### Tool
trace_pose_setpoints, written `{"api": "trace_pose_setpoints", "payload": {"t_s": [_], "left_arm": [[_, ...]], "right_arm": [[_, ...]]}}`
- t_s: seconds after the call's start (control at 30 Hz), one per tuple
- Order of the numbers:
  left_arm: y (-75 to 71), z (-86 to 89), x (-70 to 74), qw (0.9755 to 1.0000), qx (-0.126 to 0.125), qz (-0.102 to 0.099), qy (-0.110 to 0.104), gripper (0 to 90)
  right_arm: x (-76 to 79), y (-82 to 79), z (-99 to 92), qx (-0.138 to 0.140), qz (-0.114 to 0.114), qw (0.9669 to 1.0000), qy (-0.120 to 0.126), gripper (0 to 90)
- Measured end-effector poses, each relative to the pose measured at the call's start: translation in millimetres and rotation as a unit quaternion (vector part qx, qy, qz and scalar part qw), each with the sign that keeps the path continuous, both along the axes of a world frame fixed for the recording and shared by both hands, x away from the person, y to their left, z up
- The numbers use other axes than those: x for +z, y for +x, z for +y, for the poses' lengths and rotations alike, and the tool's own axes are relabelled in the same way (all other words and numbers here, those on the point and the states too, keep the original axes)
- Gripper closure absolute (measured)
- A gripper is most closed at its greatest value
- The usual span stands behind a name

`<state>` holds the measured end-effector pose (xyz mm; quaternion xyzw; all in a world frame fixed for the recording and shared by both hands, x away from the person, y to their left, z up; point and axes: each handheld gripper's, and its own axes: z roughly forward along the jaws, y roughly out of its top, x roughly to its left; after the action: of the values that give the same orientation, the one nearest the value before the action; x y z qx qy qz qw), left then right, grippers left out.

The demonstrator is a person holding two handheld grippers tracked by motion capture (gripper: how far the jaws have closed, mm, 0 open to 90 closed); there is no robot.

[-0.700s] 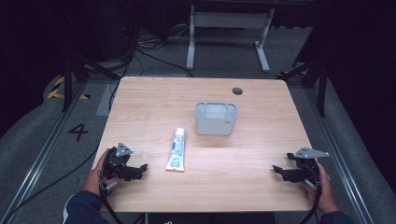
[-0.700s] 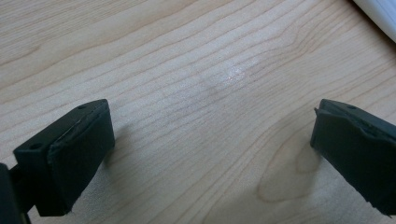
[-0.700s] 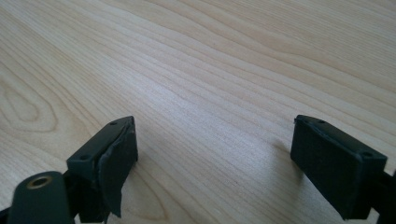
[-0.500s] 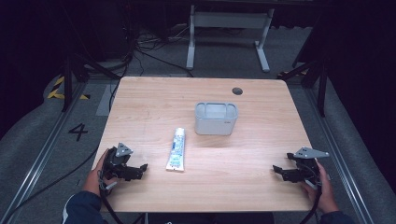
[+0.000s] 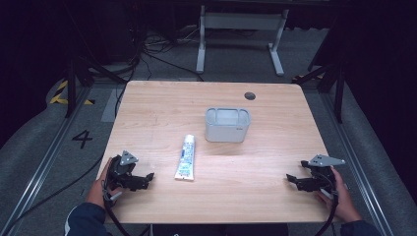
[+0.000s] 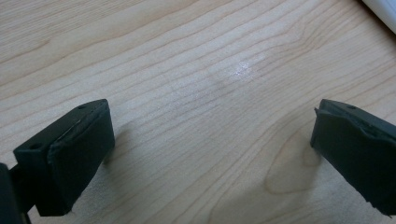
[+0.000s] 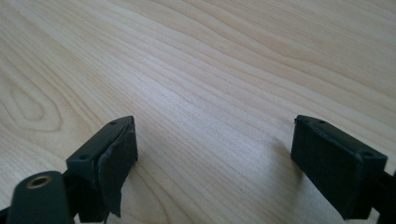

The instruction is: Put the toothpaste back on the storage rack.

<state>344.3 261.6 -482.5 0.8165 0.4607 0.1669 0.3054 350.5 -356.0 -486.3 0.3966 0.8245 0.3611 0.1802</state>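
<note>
From above, your left gripper (image 5: 142, 180) rests at the near left corner of the table (image 5: 275, 147), your right gripper (image 5: 295, 181) at the near right edge, each in a hand. A tube (image 5: 185, 158) lies flat mid-table, well apart from both. A grey bin (image 5: 227, 125) stands just beyond it, to its right.

In your left gripper view, the jaws are spread wide over bare wood, gripping nothing; the tube's white edge (image 6: 380, 10) shows at the top right corner.

In your right gripper view, the jaws are likewise released, with bare tabletop (image 7: 224, 70) between them.
</note>
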Motion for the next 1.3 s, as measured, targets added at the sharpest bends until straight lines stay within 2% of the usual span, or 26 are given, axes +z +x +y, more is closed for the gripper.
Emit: {"api": "trace_pose_setpoints", "payload": {"t_s": [0.1,0.17,0.2,0.23,0.27,0.33,0.37,0.43,0.47,0.5,0.53,0.57,0.63,0.67,0.7,0.73,0.77,0.87,0.9,0.97,1.03,1.1,1.2,1.23,1.27,1.3], "left_arm": [[1.4,2.3,-0.7,1.0000,0.003,-0.003,-0.004,0.1],[2.3,4.0,-0.4,1.0000,0.005,-0.004,0.000,0.1],[2.2,3.8,-0.4,1.0000,0.005,-0.003,0.000,0.0],[2.2,3.8,-0.4,1.0000,0.005,-0.003,0.000,0.0],[2.3,4.0,-0.4,1.0000,0.004,-0.004,0.001,0.0],[2.4,4.0,-0.4,1.0000,0.004,-0.004,0.001,0.0],[2.3,4.0,-0.4,1.0000,0.004,-0.004,0.000,0.0],[1.4,3.9,-0.2,1.0000,0.006,0.000,0.000,0.1],[1.6,4.3,-0.6,1.0000,0.004,-0.004,-0.001,0.1],[1.6,4.3,-0.6,1.0000,0.004,-0.004,-0.001,0.1],[0.2,4.6,-0.2,1.0000,0.004,0.000,-0.001,0.1],[-0.7,4.7,-0.6,1.0000,0.005,-0.003,-0.002,0.1],[-2.8,4.7,-0.8,1.0000,0.007,-0.005,-0.003,0.1],[-3.9,5.5,0.1,1.0000,0.003,-0.001,0.002,0.1],[-5.8,5.0,-0.5,1.0000,0.005,0.001,-0.004,0.0],[-6.6,5.0,-0.4,1.0000,0.007,-0.003,-0.003,0.1],[-8.1,5.3,-0.4,1.0000,0.005,-0.002,-0.002,0.0],[-11.5,4.8,-0.6,0.9999,0.010,-0.004,-0.001,0.0],[-13.0,5.0,-0.4,1.0000,0.009,-0.001,-0.001,0.1],[-15.7,4.8,-0.8,0.9999,0.013,-0.003,-0.004,0.1],[-17.9,4.5,-0.9,0.9999,0.016,-0.005,-0.003,0.1],[-21.0,4.0,-0.1,0.9998,0.018,-0.002,0.003,0.1],[-26.0,2.9,-0.3,0.9998,0.018,-0.002,-0.001,0.1],[-26.0,2.9,-0.3,0.9998,0.018,-0.002,-0.001,0.1],[-28.2,3.1,-0.3,0.9999,0.017,-0.003,0.000,0.1],[-29.6,2.9,-0.4,0.9999,0.015,0.000,-0.002,0.1]], "right_arm": [[1.4,1.5,0.9,0.017,-0.005,0.9998,-0.010,14.9],[4.2,3.7,5.1,0.031,-0.010,0.9990,-0.031,14.9],[7.7,4.4,10.1,0.053,-0.014,0.9971,-0.054,15.5],[7.7,4.4,10.1,0.053,-0.014,0.9971,-0.054,15.5],[9.2,4.4,12.7,0.064,-0.009,0.9961,-0.060,15.5],[12.5,2.6,21.2,0.096,-0.029,0.9908,-0.091,15.4],[13.2,2.1,24.6,0.101,-0.036,0.9892,-0.100,15.9],[15.6,1.8,34.5,0.115,-0.042,0.9857,-0.116,19.3],[16.8,2.2,39.9,0.127,-0.043,0.9832,-0.124,19.6],[16.8,2.2,39.9,0.127,-0.043,0.9832,-0.124,19.6],[17.8,3.4,43.5,0.136,-0.041,0.9814,-0.129,19.6],[19.9,7.9,48.3,0.146,-0.023,0.9809,-0.127,19.6],[23.6,14.0,51.0,0.174,-0.007,0.9788,-0.108,18.5],[26.3,16.0,52.7,0.188,-0.007,0.9773,-0.097,18.9],[29.2,18.4,55.6,0.194,-0.012,0.9765,-0.094,21.4],[32.4,20.4,59.4,0.195,-0.017,0.9755,-0.100,22.6],[35.6,22.1,63.9,0.203,-0.026,0.9731,-0.107,23.0],[45.5,26.6,82.6,0.234,-0.045,0.9631,-0.125,26.9],[47.8,28.0,87.6,0.242,-0.048,0.9606,-0.127,27.0],[54.6,32.3,106.7,0.264,-0.056,0.9528,-0.139,27.2],[58.9,35.8,120.4,0.280,-0.058,0.9483,-0.137,27.4],[62.5,38.9,136.9,0.305,-0.058,0.9412,-0.133,27.5],[67.1,40.3,165.2,0.335,-0.068,0.9292,-0.142,28.1],[67.1,40.3,165.2,0.335,-0.068,0.9292,-0.142,28.1],[69.3,40.8,182.3,0.351,-0.075,0.9215,-0.148,28.4],[70.1,41.0,188.4,0.356,-0.079,0.9185,-0.153,28.4]]}}
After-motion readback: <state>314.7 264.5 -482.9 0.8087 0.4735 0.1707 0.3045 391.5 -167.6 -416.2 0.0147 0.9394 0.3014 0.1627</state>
